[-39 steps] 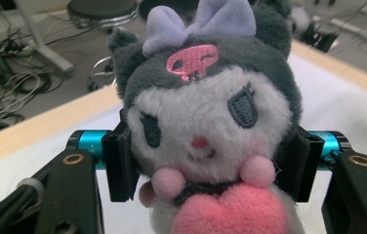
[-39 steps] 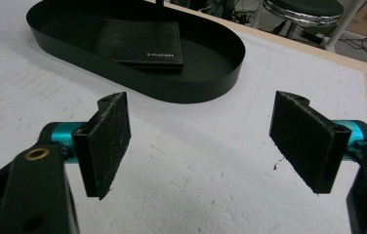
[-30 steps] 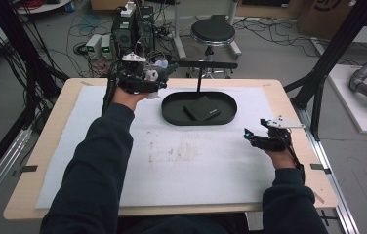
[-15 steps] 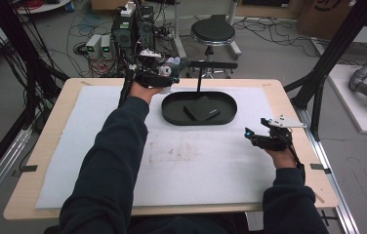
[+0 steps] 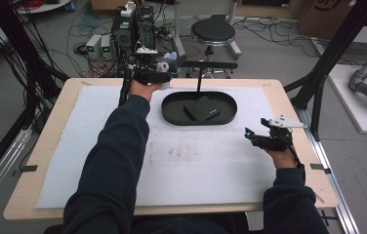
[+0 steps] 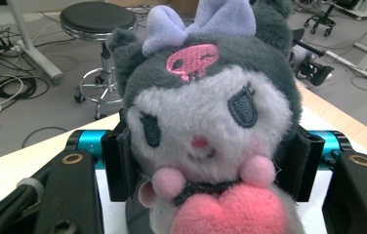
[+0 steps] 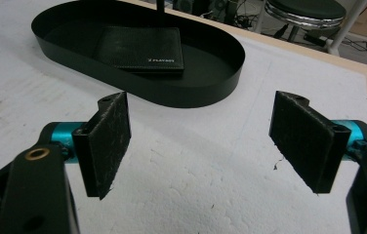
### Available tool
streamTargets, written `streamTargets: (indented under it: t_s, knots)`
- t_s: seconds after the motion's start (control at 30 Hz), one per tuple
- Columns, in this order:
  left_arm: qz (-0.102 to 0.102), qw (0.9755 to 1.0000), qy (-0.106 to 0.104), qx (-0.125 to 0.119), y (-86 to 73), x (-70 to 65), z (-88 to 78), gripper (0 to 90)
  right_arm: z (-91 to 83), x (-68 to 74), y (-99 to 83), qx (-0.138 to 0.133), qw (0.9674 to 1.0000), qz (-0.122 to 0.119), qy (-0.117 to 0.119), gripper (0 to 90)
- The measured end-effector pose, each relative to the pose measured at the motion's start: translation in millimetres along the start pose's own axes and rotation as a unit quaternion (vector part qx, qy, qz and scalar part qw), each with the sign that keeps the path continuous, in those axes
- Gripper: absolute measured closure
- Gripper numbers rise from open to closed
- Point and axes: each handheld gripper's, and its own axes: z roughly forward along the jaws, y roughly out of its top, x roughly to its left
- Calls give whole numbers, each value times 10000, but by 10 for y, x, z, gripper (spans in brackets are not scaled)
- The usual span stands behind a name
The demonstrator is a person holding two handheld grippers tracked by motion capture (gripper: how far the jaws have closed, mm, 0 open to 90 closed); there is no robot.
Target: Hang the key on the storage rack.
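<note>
Between the left hand-held gripper (image 6: 206,161) pads, a plush toy (image 6: 206,126).

Light was dim and even from overhead, with soft shadows. The plush toy (image 6: 211,131) looked sharp up close; the high view looked grainy and soft.

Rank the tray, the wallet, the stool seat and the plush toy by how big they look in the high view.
1. Tray, clearly largest.
2. Stool seat, though it stands farther from the camera, so it may look smaller than it is.
3. Wallet.
4. Plush toy, partly hidden by the left gripper holding it.
</note>
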Motion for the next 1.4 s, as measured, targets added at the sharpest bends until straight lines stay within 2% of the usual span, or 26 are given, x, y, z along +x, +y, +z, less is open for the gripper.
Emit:
streamTargets:
  t_s: [0.37,0.73,0.87,1.0,1.17,1.4]
  knots:
    - [-16,9999,90,141,-114,73,9,364,0,-21,-5,-19,10000,25,-5,236]
    - [-152,9996,199,111,-194,164,-1,363,-3,-10,-3,22,10000,38,5,238]
    - [-132,9989,422,170,-217,179,56,360,-1,-12,-4,24,10000,39,12,239]
    - [-198,9978,594,200,-267,208,107,357,-4,-17,-7,29,10000,51,19,238]
    - [-140,9970,680,331,-378,235,160,357,-10,-29,-14,35,10000,59,15,239]
    - [156,9946,797,652,-485,179,273,357,-6,-16,-14,46,10000,54,30,239]
